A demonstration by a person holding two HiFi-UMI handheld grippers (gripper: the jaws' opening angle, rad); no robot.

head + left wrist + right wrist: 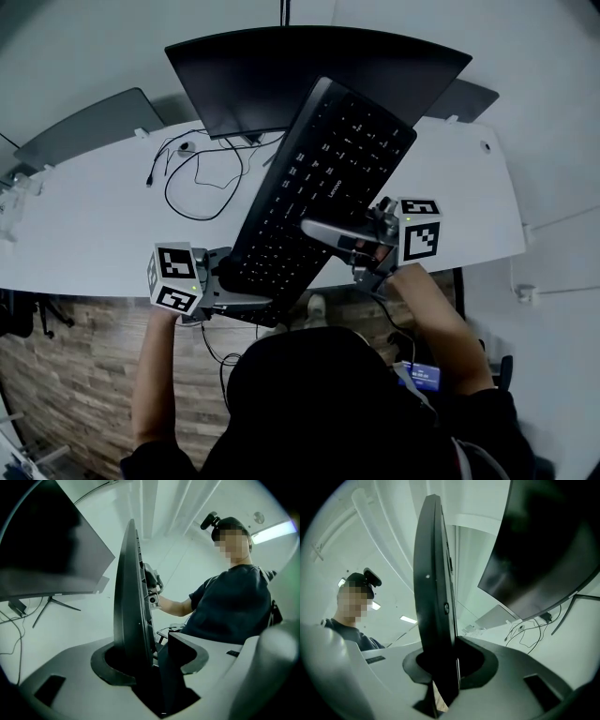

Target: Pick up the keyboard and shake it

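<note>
Keyboard point(319, 187) held off the white desk point(94, 216), tilted, its far end up in front of the monitor point(309, 75), which crowds it. I have the left gripper point(239, 286) clamped on its near end and the right gripper point(328, 232) pinching its right edge. Count: one keyboard, one monitor, two grey panels point(84, 127), loose black cables point(197, 178) at left.

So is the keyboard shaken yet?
Done: the keyboard is lifted off the desk. In hand: the left gripper and the right gripper are both clamped on it. Left: the shaking, which one picture can't show.
</note>
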